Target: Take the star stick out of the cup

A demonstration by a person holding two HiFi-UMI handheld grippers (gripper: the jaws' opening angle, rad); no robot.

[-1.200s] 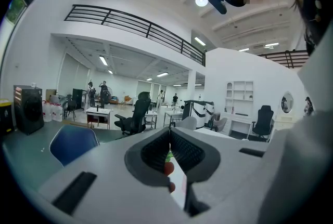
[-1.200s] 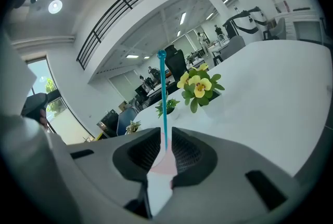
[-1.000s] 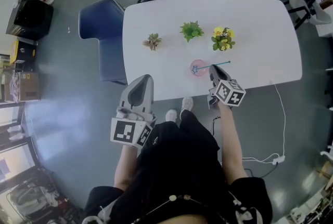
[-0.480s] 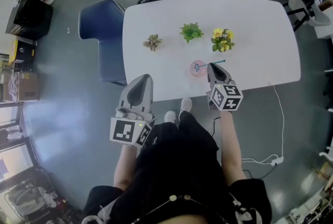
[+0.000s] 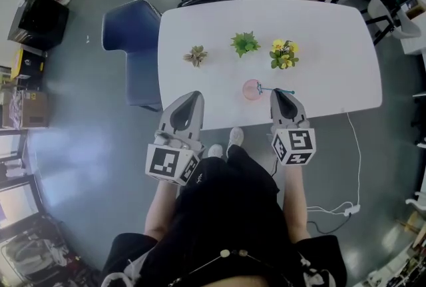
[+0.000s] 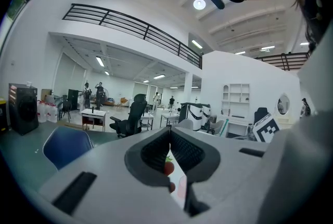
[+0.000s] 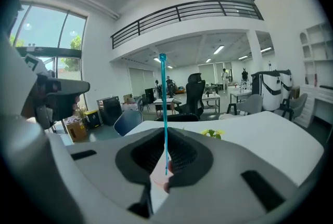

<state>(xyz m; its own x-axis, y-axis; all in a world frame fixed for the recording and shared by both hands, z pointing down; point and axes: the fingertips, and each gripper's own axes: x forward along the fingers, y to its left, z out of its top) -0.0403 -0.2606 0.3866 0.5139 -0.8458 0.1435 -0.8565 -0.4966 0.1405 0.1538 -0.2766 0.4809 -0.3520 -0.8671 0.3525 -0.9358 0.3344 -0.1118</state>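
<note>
A pink cup (image 5: 251, 89) stands near the front edge of the white table (image 5: 333, 46). A thin teal star stick (image 5: 265, 88) reaches from the cup's right rim across to the right. My right gripper (image 5: 278, 94) is shut on the stick; its jaws have just been closing with the stick between them. In the right gripper view the stick (image 7: 164, 103) rises upright out of the gripper (image 7: 166, 166), above the pink cup (image 7: 157, 182). The star end is not clearly visible. My left gripper (image 5: 192, 98) hovers at the table's front edge, left of the cup, shut and holding nothing (image 6: 169, 137).
Three small potted plants stand in a row mid-table: a brownish one (image 5: 195, 54), a green one (image 5: 245, 42) and a yellow-flowered one (image 5: 284, 51). A blue chair (image 5: 126, 32) stands at the table's left. A white cable (image 5: 356, 146) trails on the floor at right.
My right gripper has risen and rolled with the stick in it, and the stick's near end has moved from inside the cup to its right rim. The left gripper has hardly moved.
</note>
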